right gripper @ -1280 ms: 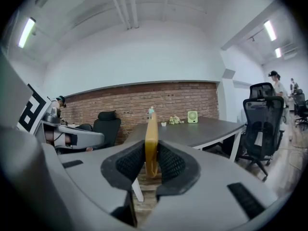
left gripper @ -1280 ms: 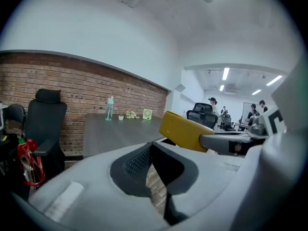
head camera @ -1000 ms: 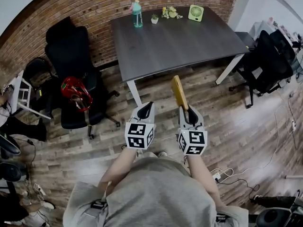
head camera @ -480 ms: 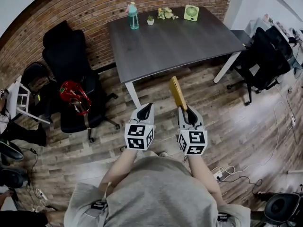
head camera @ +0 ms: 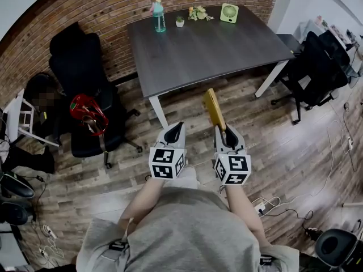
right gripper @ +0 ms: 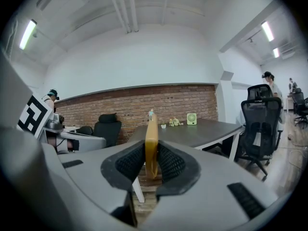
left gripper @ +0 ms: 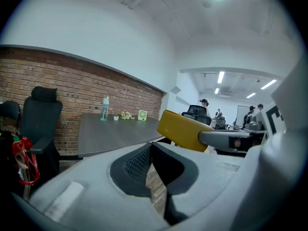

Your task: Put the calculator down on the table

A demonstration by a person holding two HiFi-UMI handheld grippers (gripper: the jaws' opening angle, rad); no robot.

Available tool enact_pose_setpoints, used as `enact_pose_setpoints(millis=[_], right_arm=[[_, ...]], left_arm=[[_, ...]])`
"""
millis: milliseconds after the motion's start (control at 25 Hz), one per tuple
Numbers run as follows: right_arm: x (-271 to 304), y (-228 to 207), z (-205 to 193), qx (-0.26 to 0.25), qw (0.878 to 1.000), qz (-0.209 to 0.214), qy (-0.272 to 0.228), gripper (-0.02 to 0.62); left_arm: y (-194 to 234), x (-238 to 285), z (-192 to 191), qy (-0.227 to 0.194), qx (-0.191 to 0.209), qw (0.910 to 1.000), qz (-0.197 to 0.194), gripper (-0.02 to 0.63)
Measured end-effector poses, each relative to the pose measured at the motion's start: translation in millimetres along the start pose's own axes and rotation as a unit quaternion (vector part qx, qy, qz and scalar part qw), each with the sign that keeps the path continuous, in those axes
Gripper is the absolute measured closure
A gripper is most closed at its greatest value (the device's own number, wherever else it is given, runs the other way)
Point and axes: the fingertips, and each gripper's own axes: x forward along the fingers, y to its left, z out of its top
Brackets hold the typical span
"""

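Calculator [head camera: 214, 109], yellow, is held edge-on, clamped between the pads of the right tool [head camera: 227, 134]. It is carried in the air over the wooden floor [head camera: 295, 152], short of the dark worktop [head camera: 210, 50]. Left tool [head camera: 176, 130] is seen with jaws together, nothing between them. Bottle [head camera: 158, 17] and green fan [head camera: 229, 12] are noted at the worktop's far edge.

Cool, even light comes from long white ceiling strip lamps [right gripper: 27, 33], which glare slightly in both gripper views. The head view is dimmer, with a soft shadow under the dark grey rectangular desk [head camera: 215, 44]. All views bow strongly toward black, vignetted corners. The jaws nearest each lens look soft, perhaps out of focus.
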Motion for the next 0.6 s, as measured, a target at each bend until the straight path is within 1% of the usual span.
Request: enact_pose_setpoints(millis=[280,600], right_arm=[[12,-13,-2,0.008,1.0,-0.015,0.01,0.517],[49,-38,6,0.01,1.0,-0.021,0.008,0.517]], left_arm=[[-2,18,5,-0.001,-0.006,0.9999,-0.014,0.588],[4,64,16,-0.003,-0.015,0.9993,-0.036,0.588]])
